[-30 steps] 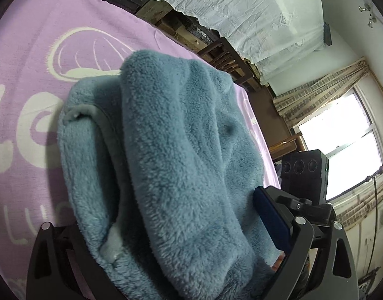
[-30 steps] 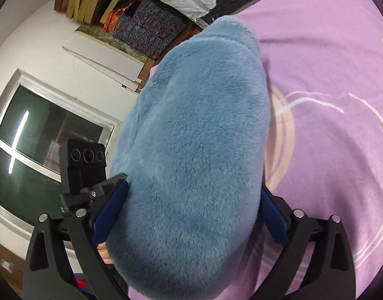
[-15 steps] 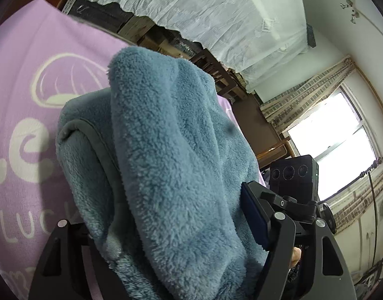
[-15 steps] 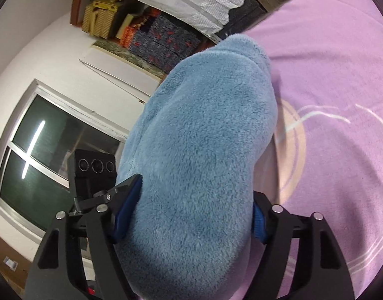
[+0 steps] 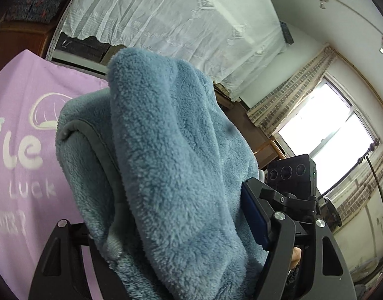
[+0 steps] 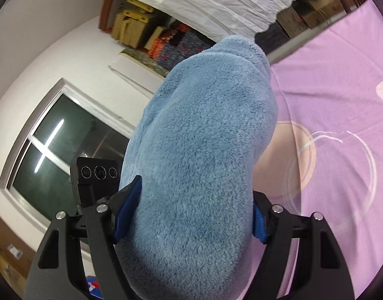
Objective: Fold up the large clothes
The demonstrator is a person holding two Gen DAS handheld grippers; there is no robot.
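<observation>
Now, line by line:
Garment: a thick blue fleece garment (image 5: 176, 165), bunched into a tall bundle that fills the middle of both wrist views; it is held up off the purple sheet (image 5: 19, 115), which shows behind and below it.
Left tongs (image 5: 171, 225): closed onto the fleece, with the bundle packed between the two black arms; the blue pad (image 5: 254, 215) on one side presses into the pile, while the other finger is buried under the cloth.
Right tongs (image 6: 191, 215): also clamped on the fleece, both blue pads (image 6: 127, 210) sunk into its sides, so the gap between them is as wide as the squeezed cloth.
Garment edge: in the left wrist view a grey hem (image 5: 91, 135) curls along the left side of the bundle, and a fold hangs over it toward the camera.
Sheet: purple with white lettering in the left view and pale circles (image 6: 301, 150) in the right view; it lies flat beneath the lifted cloth.
Other tongs in view: each camera catches the black sensor block (image 5: 291, 172) of the opposite tool just beside the fleece.
Room: a white lace curtain (image 5: 181, 17) hangs behind, a bright window (image 5: 324, 125) sits on the right of the left view, a dark window (image 6: 66, 147) on the left of the right view.
</observation>
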